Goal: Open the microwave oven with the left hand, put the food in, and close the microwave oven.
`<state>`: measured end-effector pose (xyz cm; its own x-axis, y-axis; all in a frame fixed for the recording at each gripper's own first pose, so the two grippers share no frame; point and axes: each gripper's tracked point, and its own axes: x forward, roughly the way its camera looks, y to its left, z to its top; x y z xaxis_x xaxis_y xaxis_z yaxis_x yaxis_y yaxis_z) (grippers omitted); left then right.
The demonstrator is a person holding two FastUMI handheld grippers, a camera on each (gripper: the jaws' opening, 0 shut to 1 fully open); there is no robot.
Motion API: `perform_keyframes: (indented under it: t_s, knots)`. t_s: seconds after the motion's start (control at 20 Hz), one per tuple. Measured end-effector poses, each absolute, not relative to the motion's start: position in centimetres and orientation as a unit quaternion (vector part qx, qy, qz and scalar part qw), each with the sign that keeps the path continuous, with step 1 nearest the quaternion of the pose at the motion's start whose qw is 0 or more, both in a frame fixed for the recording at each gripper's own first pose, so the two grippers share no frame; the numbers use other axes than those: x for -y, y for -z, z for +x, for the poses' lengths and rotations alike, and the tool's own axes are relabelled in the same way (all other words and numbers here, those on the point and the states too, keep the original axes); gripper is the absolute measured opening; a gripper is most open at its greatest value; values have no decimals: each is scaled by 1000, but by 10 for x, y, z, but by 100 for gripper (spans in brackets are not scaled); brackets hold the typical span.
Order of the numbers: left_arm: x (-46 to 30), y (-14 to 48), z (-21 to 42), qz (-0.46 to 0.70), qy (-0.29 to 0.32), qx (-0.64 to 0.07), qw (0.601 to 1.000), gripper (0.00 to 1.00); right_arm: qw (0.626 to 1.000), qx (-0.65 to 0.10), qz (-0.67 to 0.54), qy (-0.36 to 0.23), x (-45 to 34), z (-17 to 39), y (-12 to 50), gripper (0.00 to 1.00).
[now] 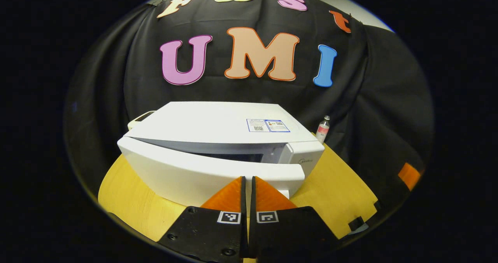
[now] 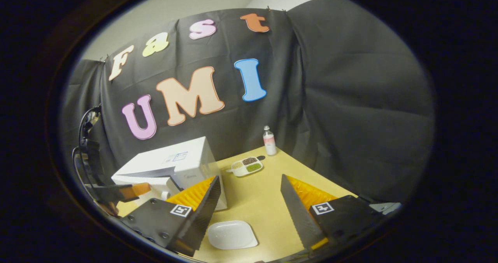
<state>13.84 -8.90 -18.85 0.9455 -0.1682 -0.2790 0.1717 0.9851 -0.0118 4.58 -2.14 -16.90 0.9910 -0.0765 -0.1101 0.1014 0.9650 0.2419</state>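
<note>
White microwave (image 1: 218, 146) door ajar; left gripper (image 1: 248, 185) fingers closed, right gripper (image 2: 249, 193) fingers spread, both empty.

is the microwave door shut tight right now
No: in the left gripper view the microwave door stands ajar, with a dark gap showing between its top edge and the oven body.

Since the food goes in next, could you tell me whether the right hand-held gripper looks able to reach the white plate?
Probably yes: the right hand-held gripper is open, the white plate lies just below it, with nothing between.
</note>
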Motion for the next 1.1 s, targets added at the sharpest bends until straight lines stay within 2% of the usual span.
perform_keyframes:
  t_s: [0.35, 0.45, 0.5, 1.1]
  knots:
    - [107, 190, 155, 31, 83, -131, 987, 1, 991, -71, 114, 15, 8, 49, 178, 91]
    - [109, 193, 157, 32, 81, -134, 987, 1, 991, -75, 114, 13, 9, 51, 179, 90]
    - [110, 196, 159, 31, 80, -136, 987, 1, 990, -76, 116, 12, 10, 50, 180, 96]
    - [109, 202, 172, -1, 69, -149, 986, 2, 989, -91, 113, 15, 13, 59, 187, 96]
